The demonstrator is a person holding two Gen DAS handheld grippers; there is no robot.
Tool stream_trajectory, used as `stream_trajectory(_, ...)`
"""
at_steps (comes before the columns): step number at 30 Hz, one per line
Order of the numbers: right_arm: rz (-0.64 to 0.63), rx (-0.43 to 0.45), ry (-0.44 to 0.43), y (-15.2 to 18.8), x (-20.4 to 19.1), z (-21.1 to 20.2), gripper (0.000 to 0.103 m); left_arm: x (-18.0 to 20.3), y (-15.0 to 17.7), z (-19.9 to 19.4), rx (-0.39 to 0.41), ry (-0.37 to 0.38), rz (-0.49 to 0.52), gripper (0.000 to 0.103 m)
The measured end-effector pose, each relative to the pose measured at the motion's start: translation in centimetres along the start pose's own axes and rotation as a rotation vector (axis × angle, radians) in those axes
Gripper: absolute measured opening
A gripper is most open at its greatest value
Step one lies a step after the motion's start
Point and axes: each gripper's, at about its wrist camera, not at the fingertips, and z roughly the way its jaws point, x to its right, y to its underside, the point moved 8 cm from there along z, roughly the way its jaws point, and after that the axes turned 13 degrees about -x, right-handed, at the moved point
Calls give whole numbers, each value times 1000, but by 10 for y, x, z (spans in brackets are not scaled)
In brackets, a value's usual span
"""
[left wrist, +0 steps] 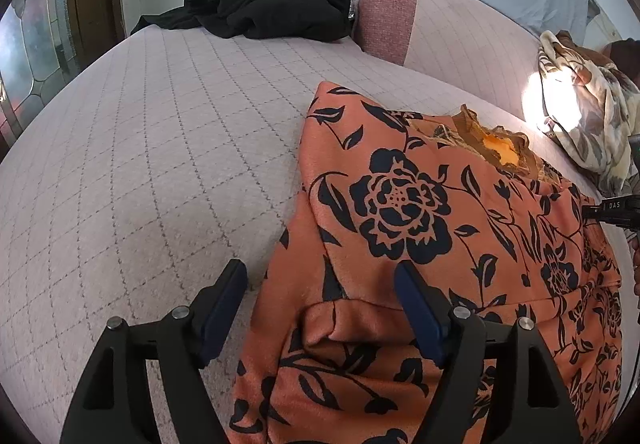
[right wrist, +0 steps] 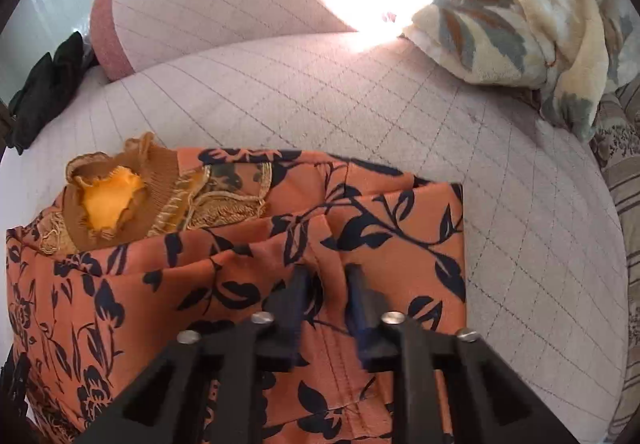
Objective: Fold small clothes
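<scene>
orange floral garment (left wrist: 420, 211) lies partly folded on the quilted pink bed cover (left wrist: 160, 131), mustard frilled neckline (right wrist: 108, 199) at its far end, long axis running from the grippers toward the bolster (left wrist: 386, 15). left gripper (left wrist: 320, 308) spread wide, straddling the garment's left edge, pads not pressing. right gripper (right wrist: 326, 300) clenched, pinching a fold of the garment's cloth. black clothing (left wrist: 268, 5) far back, floral blanket (right wrist: 528, 3) off right.

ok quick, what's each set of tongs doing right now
left tongs: open, straddling the edge of the orange floral garment, not pinching it.
right tongs: closed on a fold of that garment.
</scene>
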Motion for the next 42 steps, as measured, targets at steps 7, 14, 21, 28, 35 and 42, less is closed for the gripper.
stream_trajectory(7,140,267,46,14,36,-76,7,0,-1,1,5,-7,-8,78)
stream_trajectory(14,142,55,66,50,45,-24,58,-2,1,-1,7,-9,-11,78)
stream_trajectory(21,103,232,-118,52,7,-95,73,-12,-5,-25,87,26,-78,78)
stream_trajectory(28,185,26,-237,77,-4,-30,77,-17,-1,-6,0,-101,-23,78)
stream_trajectory(35,39,115,-526,64,-83,-81,80,-21,-3,-1,-16,-68,-59,79)
stream_trajectory(42,94,58,-609,59,-100,-60,86,-39,-5,-18,26,-13,-158,79)
